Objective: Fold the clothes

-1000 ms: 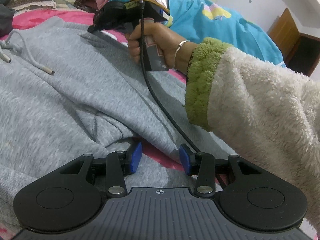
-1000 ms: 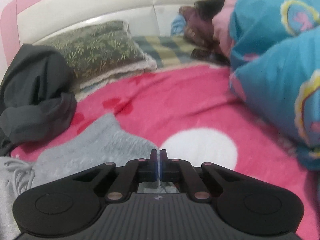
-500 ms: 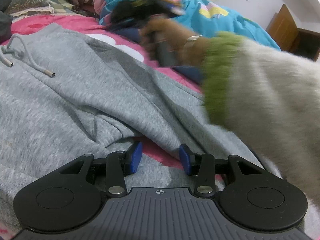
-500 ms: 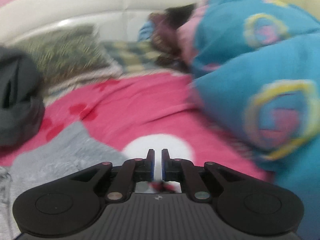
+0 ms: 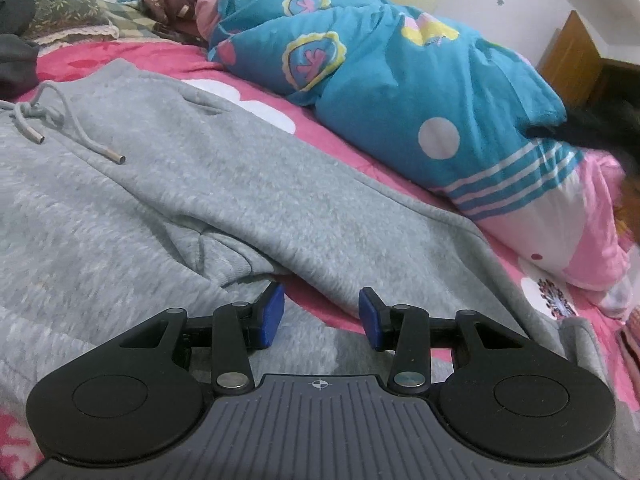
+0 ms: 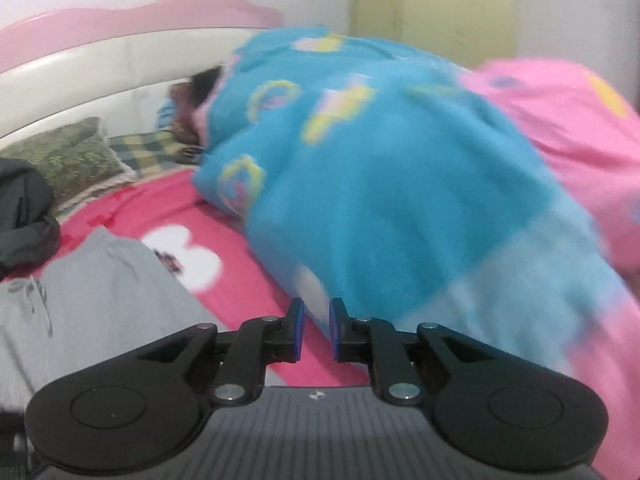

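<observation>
**Grey fleece trousers spread on the bed, left gripper nearest**

The grey fleece trousers, soft and slightly fuzzy, with a drawstring waist, lay spread on the pink bed sheet with white patches. Their long axis ran from the waist at the far left down toward the near right of the left wrist view. One leg crossed diagonally in front of the jaws, and a folded grey edge sat just beyond the left blue pad, with a strip of pink sheet showing between the layers. The grey cord with metal tips rested loose on the waist part.

The left gripper was low over the cloth with its jaws released wide and nothing between them; it was clearly the nearer one. The right gripper had its jaws a little apart, also empty, and pointed toward the blue quilt with the cartoon pattern. The trousers lay to its left, well apart from the pads. That view was blurred.

Whether the trousers were being laid out or were already partly folded, I cannot tell. A dark grey garment and a green patterned pillow lay near the headboard.
</observation>
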{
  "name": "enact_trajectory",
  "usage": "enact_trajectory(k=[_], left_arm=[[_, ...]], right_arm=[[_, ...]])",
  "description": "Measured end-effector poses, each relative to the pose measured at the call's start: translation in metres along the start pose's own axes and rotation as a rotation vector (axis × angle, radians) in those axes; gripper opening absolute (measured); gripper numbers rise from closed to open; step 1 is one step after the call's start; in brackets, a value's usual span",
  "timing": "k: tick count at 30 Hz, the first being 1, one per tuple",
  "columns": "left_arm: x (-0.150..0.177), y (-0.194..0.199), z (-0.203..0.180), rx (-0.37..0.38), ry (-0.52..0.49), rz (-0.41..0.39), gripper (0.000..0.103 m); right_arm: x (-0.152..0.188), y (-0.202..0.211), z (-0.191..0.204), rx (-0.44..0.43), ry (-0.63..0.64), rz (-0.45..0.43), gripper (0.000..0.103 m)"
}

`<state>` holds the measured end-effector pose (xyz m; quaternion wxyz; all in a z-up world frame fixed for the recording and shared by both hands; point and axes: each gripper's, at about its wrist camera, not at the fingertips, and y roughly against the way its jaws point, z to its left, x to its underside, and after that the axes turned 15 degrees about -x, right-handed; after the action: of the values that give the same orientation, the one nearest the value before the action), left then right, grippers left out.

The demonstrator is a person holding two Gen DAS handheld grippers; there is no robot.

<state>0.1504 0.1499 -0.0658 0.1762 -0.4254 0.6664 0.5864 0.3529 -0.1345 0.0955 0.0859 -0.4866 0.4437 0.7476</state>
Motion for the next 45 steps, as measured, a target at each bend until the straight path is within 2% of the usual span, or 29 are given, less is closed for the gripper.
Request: enact_trajectory(k=[6, 9, 10, 12, 14, 16, 18, 21, 27, 30, 32, 34, 36, 37, 38, 40, 41, 43, 45], left_arm=[[0.001, 0.005, -0.001, -0.032, 0.007, -0.022, 0.041], [0.002, 0.008, -0.001, -0.051, 0.001, -0.039, 0.041], [0.003, 0.009, -0.001, -0.057, -0.002, -0.045, 0.041], [0.003, 0.011, -0.002, -0.065, -0.008, -0.055, 0.041], [0.003, 0.011, -0.004, -0.069, -0.012, -0.063, 0.041], [0.004, 0.013, -0.006, -0.076, -0.022, -0.074, 0.041], [0.005, 0.015, -0.006, -0.086, -0.027, -0.087, 0.041], [0.006, 0.019, -0.004, -0.103, -0.026, -0.115, 0.041], [0.003, 0.024, -0.002, -0.133, -0.008, -0.161, 0.041], [0.005, 0.027, -0.003, -0.127, -0.011, -0.17, 0.041], [0.006, 0.029, -0.006, -0.12, -0.019, -0.179, 0.041], [0.009, 0.036, -0.011, -0.099, -0.031, -0.204, 0.041], [0.013, 0.044, -0.017, -0.068, -0.051, -0.243, 0.042], [0.015, 0.048, -0.022, -0.048, -0.066, -0.264, 0.042], [0.018, 0.053, -0.027, -0.023, -0.088, -0.282, 0.042], [0.026, 0.061, -0.039, 0.045, -0.138, -0.293, 0.044], [0.029, 0.063, -0.044, 0.085, -0.154, -0.28, 0.044], [0.036, 0.066, -0.056, 0.166, -0.185, -0.254, 0.045], [0.044, 0.069, -0.067, 0.246, -0.215, -0.227, 0.045]], right_arm=[[0.08, 0.074, -0.014, 0.065, -0.169, 0.018, 0.022], [0.12, 0.108, -0.018, 0.091, -0.261, 0.018, 0.034], [0.133, 0.12, -0.02, 0.099, -0.292, 0.018, 0.044], [0.155, 0.14, -0.017, 0.113, -0.344, 0.012, 0.056], [0.17, 0.152, -0.008, 0.138, -0.353, 0.012, 0.079], [0.183, 0.161, 0.0, 0.174, -0.347, 0.015, 0.087], [0.191, 0.161, 0.007, 0.199, -0.341, 0.04, 0.088], [0.202, 0.169, 0.022, 0.173, -0.336, 0.038, 0.089], [0.232, 0.18, 0.054, 0.164, -0.283, 0.103, 0.09], [0.249, 0.188, 0.061, 0.066, -0.333, 0.11, 0.091], [0.261, 0.193, 0.07, 0.003, -0.357, 0.102, 0.098], [0.27, 0.191, 0.085, 0.024, -0.288, 0.11, 0.099], [0.277, 0.185, 0.1, 0.062, -0.201, 0.129, 0.099], [0.281, 0.181, 0.108, 0.09, -0.154, 0.139, 0.095], [0.285, 0.178, 0.116, 0.132, -0.109, 0.145, 0.074], [0.288, 0.181, 0.12, 0.165, -0.114, 0.116, 0.051], [0.289, 0.186, 0.12, 0.167, -0.13, 0.09, 0.033], [0.289, 0.2, 0.124, 0.165, -0.155, 0.041, 0.022], [0.286, 0.219, 0.138, 0.148, -0.143, -0.012, 0.02]])
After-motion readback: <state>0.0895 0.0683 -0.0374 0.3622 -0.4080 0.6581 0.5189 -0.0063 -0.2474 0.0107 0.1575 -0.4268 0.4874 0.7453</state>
